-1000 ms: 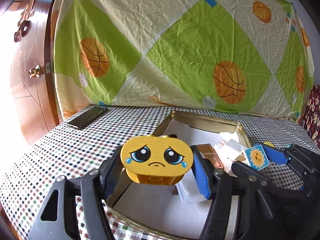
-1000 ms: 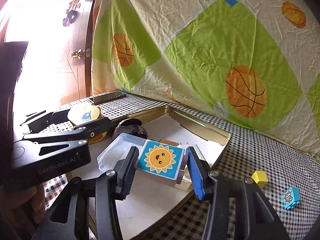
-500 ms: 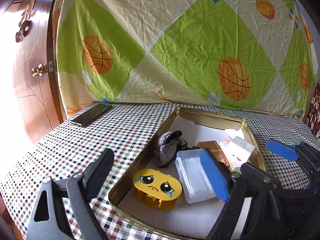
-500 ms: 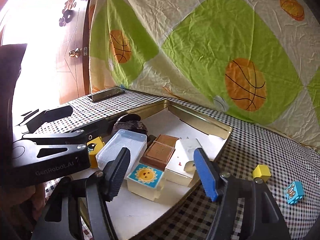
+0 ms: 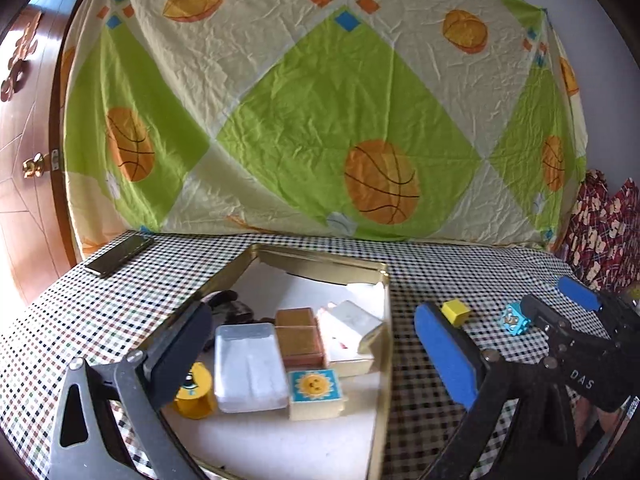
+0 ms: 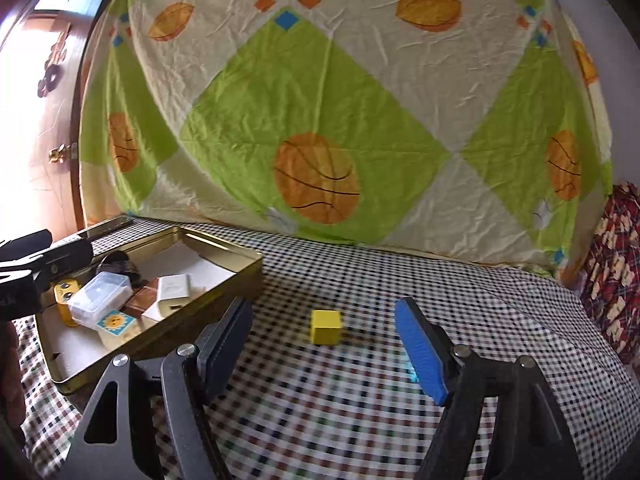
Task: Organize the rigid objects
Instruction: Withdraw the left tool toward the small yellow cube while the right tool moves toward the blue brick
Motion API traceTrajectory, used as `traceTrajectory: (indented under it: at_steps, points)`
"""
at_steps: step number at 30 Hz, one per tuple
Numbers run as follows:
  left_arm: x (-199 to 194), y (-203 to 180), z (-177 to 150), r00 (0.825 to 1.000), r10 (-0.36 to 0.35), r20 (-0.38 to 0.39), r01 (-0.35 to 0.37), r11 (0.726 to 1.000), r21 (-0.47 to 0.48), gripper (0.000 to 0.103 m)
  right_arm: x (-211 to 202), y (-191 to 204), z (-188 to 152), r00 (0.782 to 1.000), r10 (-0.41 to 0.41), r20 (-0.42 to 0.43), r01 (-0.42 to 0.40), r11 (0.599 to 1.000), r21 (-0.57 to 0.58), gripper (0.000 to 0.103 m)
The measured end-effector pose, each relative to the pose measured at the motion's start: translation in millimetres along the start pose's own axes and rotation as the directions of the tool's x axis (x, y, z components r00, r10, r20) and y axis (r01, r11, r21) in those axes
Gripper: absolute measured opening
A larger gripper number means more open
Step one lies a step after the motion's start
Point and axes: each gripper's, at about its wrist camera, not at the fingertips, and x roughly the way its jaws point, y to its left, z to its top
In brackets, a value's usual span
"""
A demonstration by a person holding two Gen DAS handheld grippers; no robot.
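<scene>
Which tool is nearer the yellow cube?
Right. The right tool faces the yellow cube just ahead, open; the left tool hangs over the tin, cube beyond its right finger.

A checkered tablecloth (image 5: 132, 292) covers the surface; directly on it lie a gold tin tray (image 5: 386, 320), a phone (image 5: 120, 260), a yellow cube (image 6: 326, 327), and a small blue block (image 5: 516, 320).

— What do the tools look like?
— The left gripper (image 5: 316, 344) has black angular arms with triangular cut-outs and silver screws at the pivots. One finger carries a black pad, the other a blue pad (image 5: 444, 354).
— And the other one?
— The right gripper (image 6: 324, 342) has the same build. From the left camera, white letters "DAS" show on its black body.
</scene>
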Motion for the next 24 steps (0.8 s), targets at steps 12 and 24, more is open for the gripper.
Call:
traceTrajectory:
  at_steps: [12,24]
  points:
    - [24,-63,10,0.999,-0.022,-0.039,0.024,0.999,0.048,0.103,11,-65,-10,0.973,-0.218,-0.081,0.221,0.975,0.032,0.081]
    - [30,-78,7,0.999,-0.017,-0.04,0.021,0.995,0.094,0.103,15,-63,-9,0.965,-0.248,-0.084,0.25,0.968,0.011,0.09]
